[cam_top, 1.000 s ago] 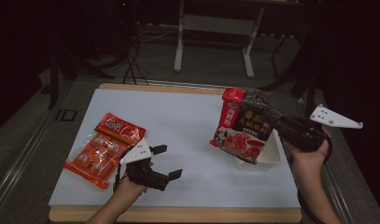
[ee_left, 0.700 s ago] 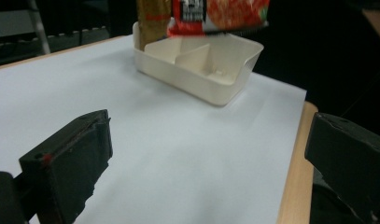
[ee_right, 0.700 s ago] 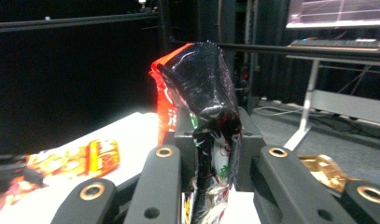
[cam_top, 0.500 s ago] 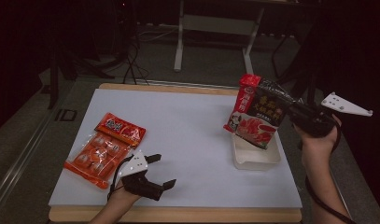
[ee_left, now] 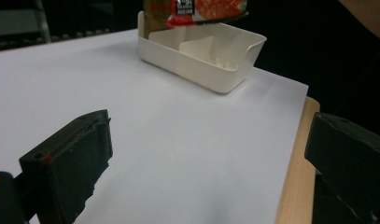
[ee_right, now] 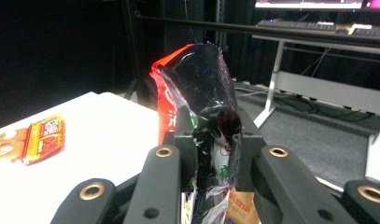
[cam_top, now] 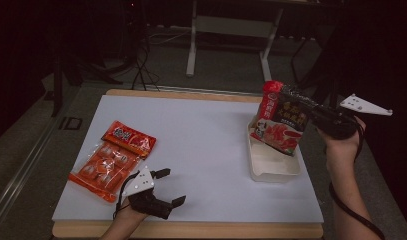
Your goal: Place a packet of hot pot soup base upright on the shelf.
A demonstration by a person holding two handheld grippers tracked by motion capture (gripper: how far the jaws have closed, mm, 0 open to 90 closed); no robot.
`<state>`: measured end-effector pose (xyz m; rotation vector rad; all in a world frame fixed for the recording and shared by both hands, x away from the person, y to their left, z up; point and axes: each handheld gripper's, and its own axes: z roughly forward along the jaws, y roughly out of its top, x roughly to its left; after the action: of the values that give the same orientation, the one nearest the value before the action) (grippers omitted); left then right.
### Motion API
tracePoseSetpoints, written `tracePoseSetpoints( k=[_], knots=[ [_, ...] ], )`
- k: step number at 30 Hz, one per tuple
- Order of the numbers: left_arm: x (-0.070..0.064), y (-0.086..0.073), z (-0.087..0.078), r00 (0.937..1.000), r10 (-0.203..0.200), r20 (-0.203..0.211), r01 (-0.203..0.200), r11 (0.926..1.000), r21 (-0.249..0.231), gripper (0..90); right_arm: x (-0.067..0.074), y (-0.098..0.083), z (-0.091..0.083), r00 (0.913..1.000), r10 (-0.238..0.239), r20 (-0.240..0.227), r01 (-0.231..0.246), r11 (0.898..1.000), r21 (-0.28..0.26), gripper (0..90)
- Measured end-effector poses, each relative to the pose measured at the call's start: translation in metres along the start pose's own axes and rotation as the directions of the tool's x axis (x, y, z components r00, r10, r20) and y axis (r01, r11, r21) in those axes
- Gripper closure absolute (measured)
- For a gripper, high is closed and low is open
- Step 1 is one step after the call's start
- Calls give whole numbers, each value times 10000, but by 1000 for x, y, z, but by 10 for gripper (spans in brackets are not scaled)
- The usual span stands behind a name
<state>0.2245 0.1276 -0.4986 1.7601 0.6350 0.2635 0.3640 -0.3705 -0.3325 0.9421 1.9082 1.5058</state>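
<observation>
My right gripper (cam_top: pixel 300 104) is shut on a red and dark food pouch (cam_top: pixel 280 121), which hangs tilted over the far end of a white divided tray (cam_top: pixel 272 176) at the table's right. In the right gripper view the pouch (ee_right: pixel 201 88) is pinched edge-on between the jaws of this gripper (ee_right: pixel 214 140). My left gripper (cam_top: pixel 170 188) rests low near the table's front edge, open and holding nothing. The left gripper view has its jaws (ee_left: pixel 206 154) wide apart over bare white table, with the tray (ee_left: pixel 201 58) and the pouch's lower edge (ee_left: pixel 197 9) beyond.
An orange-red snack packet (cam_top: pixel 112 159) lies flat on the table's left, just left of my left gripper; it is also seen in the right gripper view (ee_right: pixel 38 137). The white sheet (cam_top: pixel 201 135) covers a wooden board. Dark floor, a stand and cables lie behind.
My right gripper has carried the pouch to the right, and it now hangs over the tray's far end. My left gripper has sunk toward the table's front edge, still open.
</observation>
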Motion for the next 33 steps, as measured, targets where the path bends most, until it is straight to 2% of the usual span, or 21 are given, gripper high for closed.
tracePoseSetpoints(
  k=[4, 7, 11, 14, 21, 24, 25, 26, 27, 29, 31, 33],
  knots=[
    [0, -4, -3, 10000, -64, -30, 65, 10000, 68, 15, -8, -4, 6, 10000, 83, -12, -83, 10000, 54, 765],
    [0, -7, -5, 9995, -328, -4, 328, 9994, -51, 15, -15, -7, 11, 9999, 123, 32, -123, 9998, 135, 765],
    [1, -10, -8, 9992, -405, -5, 405, 9990, -197, 15, -19, -11, 19, 9997, -80, 240, 73, 9995, 311, 765],
    [2, -10, -8, 9993, -357, -58, 356, 9992, -200, 15, -22, -15, 25, 9994, -256, 245, 248, 9992, 313, 765],
    [0, -12, -6, 9999, -76, -153, 70, 9994, -353, 15, -28, -24, 38, 10000, -60, 75, 57, 9992, 399, 762],
    [0, -13, -5, 9999, -15, -145, 11, 9996, -276, 15, -28, -27, 44, 9999, -97, -40, 99, 9986, 518, 760],
    [0, -13, -5, 9999, -29, -124, 25, 9996, -289, 15, -28, -27, 45, 9998, -214, 55, 211, 9985, 510, 760],
    [0, -13, -5, 9999, -75, -126, 72, 9995, -302, 15, -28, -28, 46, 9997, -225, 21, 224, 9984, 510, 757],
    [1, -13, -6, 9999, -78, -145, 74, 9995, -320, 15, -29, -29, 47, 9995, -193, -264, 207, 9984, 526, 756],
    [1, -13, -6, 9998, -134, -150, 129, 9992, -380, 15, -30, -30, 50, 9989, -259, -392, 284, 9975, 649, 756],
    [1, -14, -6, 9998, -110, -156, 104, 9992, -392, 15, -30, -31, 51, 9978, -494, -450, 520, 9970, 577, 757],
    [1, -14, -6, 9998, -114, -131, 109, 9993, -356, 15, -30, -31, 52, 9942, -778, -739, 820, 9950, 564, 757]
  ],
)
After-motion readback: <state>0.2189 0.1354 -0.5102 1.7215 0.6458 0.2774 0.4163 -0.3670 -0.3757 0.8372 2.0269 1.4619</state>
